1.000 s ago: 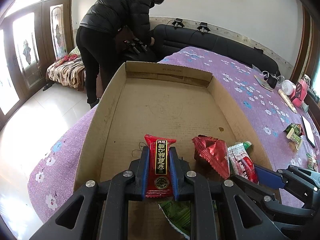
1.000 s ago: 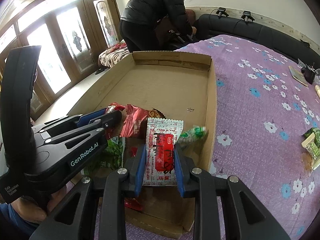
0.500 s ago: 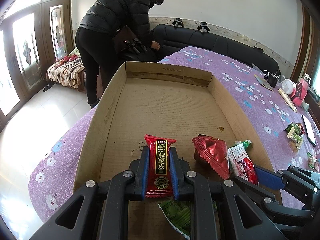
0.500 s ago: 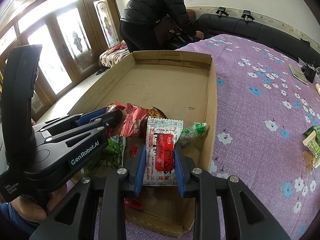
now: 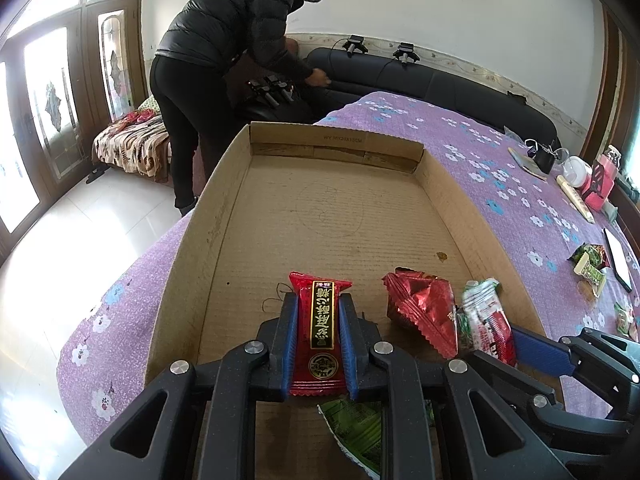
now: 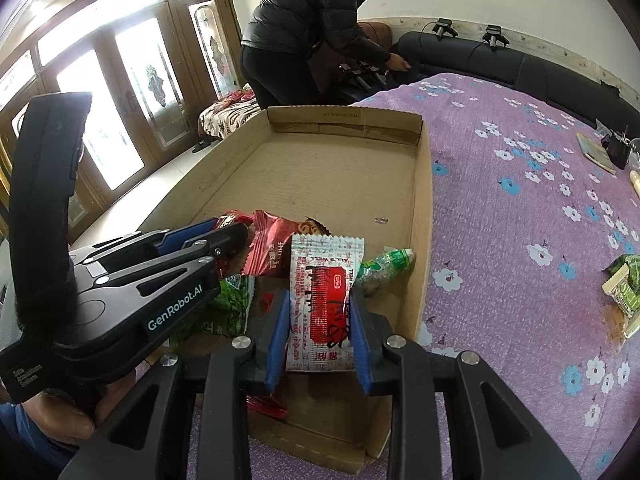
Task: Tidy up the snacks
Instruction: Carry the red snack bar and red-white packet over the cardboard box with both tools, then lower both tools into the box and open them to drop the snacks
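A shallow cardboard box [image 5: 340,200] lies on a purple flowered cloth. My left gripper [image 5: 319,303] hangs over its near end, shut on a red packet with a black and gold label [image 5: 321,332]. To its right, my right gripper [image 6: 319,298] is shut on a white and red packet [image 6: 324,280], just inside the box's right wall [image 6: 424,200]. On the box floor lie a crinkled red packet [image 5: 420,312], a green packet [image 5: 356,428] and a green and white packet [image 6: 384,268]. The left gripper [image 6: 224,240] appears at the left in the right wrist view.
The purple cloth [image 5: 500,184] stretches right, with loose green snacks [image 5: 590,268] and a flat dark device [image 5: 618,252] near its edge. Small items and a pink box [image 5: 600,184] sit far right. A person in a black jacket [image 5: 224,60] bends over a dark sofa [image 5: 440,84].
Both grippers and their packets stay where they were. The person at the back has stretched a hand further onto the sofa.
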